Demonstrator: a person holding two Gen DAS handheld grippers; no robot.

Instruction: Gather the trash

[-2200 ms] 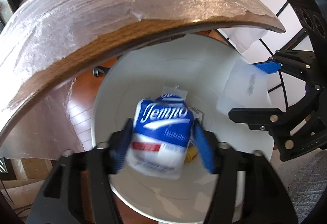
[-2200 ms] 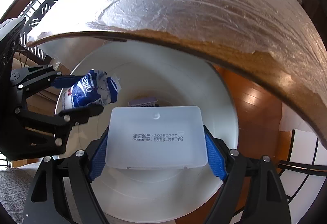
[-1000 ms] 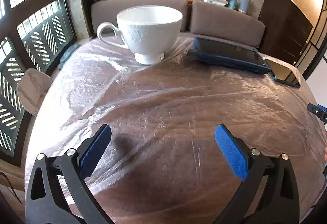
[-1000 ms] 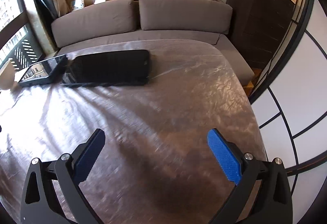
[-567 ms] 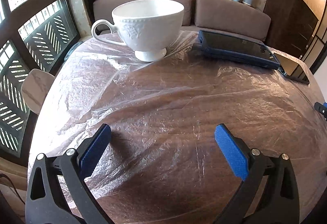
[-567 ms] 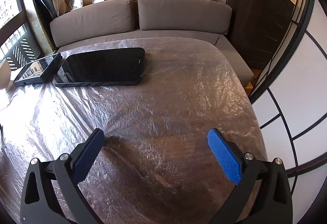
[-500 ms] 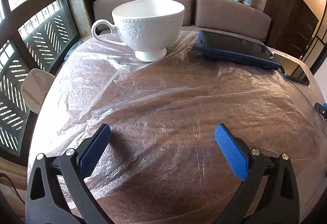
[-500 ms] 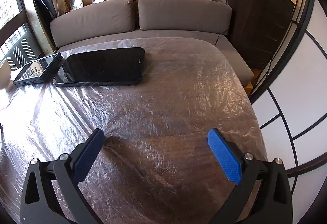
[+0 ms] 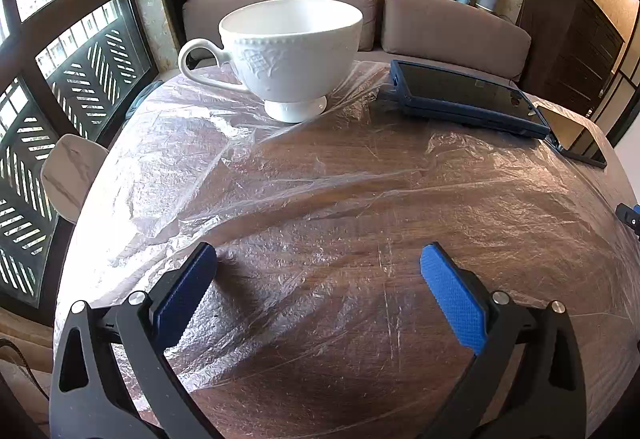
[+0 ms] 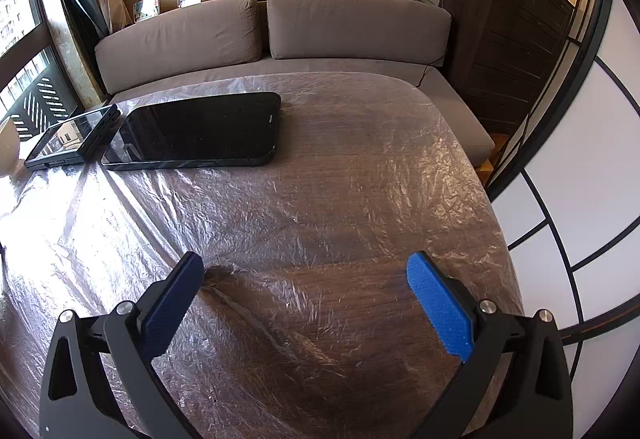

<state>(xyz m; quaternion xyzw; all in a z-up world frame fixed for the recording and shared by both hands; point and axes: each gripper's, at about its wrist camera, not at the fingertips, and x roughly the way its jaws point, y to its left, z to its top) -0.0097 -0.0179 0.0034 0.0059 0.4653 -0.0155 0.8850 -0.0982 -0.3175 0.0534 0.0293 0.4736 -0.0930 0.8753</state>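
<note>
Film-wrapped table before us: left claw and right claw wide, empty; no trash ahead, only cup, tablets.

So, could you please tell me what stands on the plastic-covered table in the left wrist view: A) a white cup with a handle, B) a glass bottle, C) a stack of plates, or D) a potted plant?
A: a white cup with a handle stands upright on the plastic-covered table, left of a dark tablet.
</note>
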